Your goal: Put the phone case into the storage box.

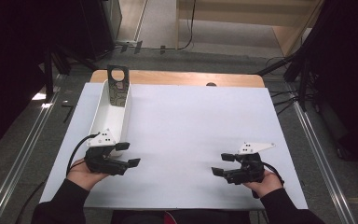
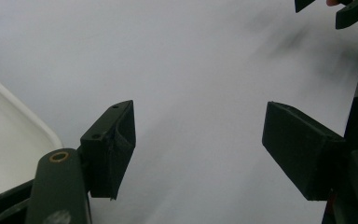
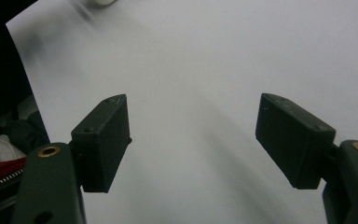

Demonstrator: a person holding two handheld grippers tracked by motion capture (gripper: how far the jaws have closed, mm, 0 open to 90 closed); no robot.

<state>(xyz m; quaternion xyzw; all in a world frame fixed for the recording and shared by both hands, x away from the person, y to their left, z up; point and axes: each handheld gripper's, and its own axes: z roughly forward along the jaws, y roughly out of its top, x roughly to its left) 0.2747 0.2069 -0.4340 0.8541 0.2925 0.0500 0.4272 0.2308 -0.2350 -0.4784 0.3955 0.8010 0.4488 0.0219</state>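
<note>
My left gripper (image 1: pixel 127 154) rests low over the white table sheet (image 1: pixel 191 121) at the front left, open, with nothing between its jaws. Its own view shows the two black pads (image 2: pixel 112 149) wide apart above bare white surface. My right gripper (image 1: pixel 223 164) sits at the front right, also open and empty, its pads (image 3: pixel 103 140) spread over the sheet. A long white tray (image 1: pixel 114 109) lies at the left, its near end right beside the left gripper; its rounded corner (image 2: pixel 14 140) appears in the left gripper view. A dark perforated plate (image 1: pixel 118 86) leans inside the tray's far end.
The wooden table edge (image 1: pixel 177 78) runs along the back. Dark stands and cables flank the table on both sides. The other gripper's jaws (image 2: pixel 349 11) peek in at the top right of the left gripper view.
</note>
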